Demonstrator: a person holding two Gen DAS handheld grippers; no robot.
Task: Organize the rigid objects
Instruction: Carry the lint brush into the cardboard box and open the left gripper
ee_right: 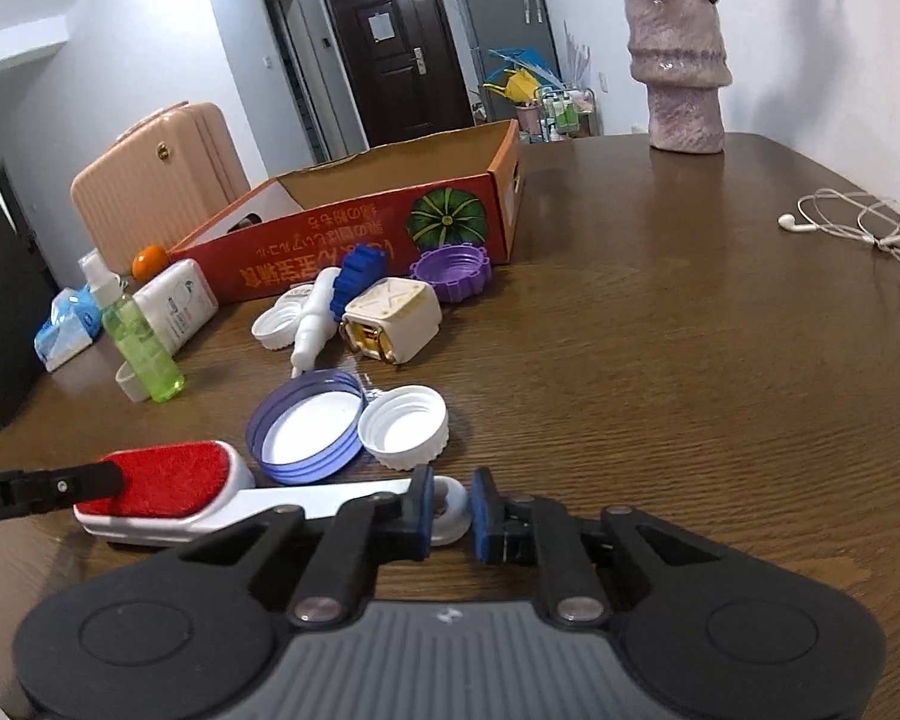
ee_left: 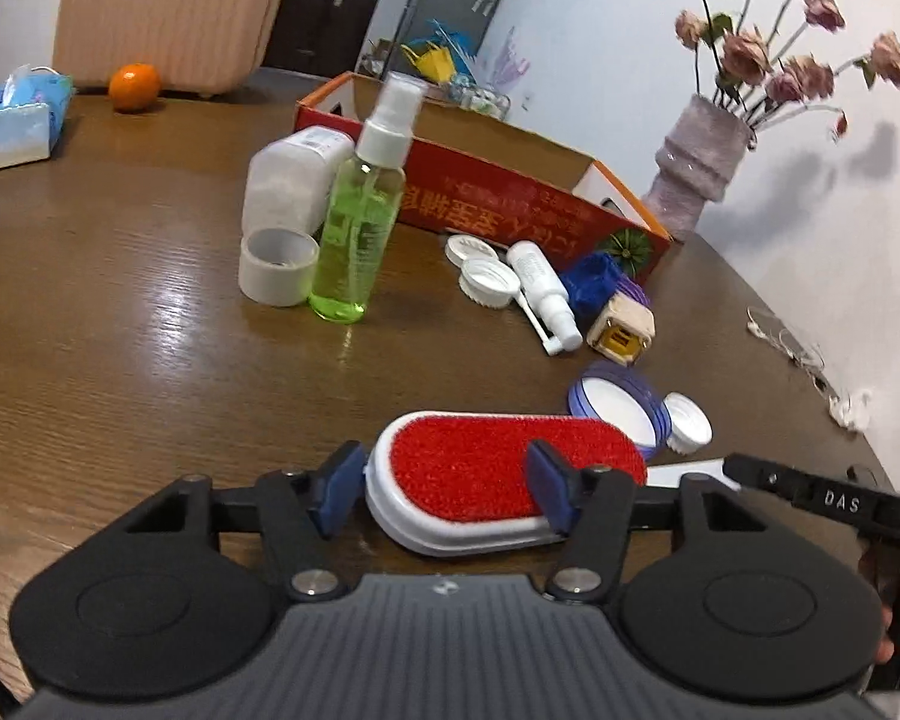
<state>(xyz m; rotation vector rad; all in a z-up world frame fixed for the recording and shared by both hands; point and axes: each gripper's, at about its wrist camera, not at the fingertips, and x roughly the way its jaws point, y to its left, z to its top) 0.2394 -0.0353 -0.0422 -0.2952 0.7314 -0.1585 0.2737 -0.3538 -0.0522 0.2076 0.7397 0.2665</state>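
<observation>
A lint brush [ee_left: 480, 468] with a red pad and a white body lies across the wooden table just ahead of me. My left gripper [ee_left: 444, 489] is shut on its head: one blue pad touches the rounded end, the other rests on the red face. The brush's white handle [ee_right: 330, 495] runs right to a ring end that sits between the pads of my right gripper [ee_right: 453, 510], which is shut on it. One finger [ee_right: 60, 486] of the left gripper shows in the right wrist view, over the red pad.
An open red cardboard box [ee_right: 330, 240] stands behind. In front of it lie a green spray bottle [ee_left: 354, 222], tape roll [ee_left: 276, 267], white bottle [ee_left: 294, 180], several caps [ee_right: 402, 426], a blue-rimmed lid [ee_right: 306, 426] and a plug [ee_right: 390, 321]. Vase [ee_right: 678, 72] and earphones [ee_right: 858, 222] sit far right.
</observation>
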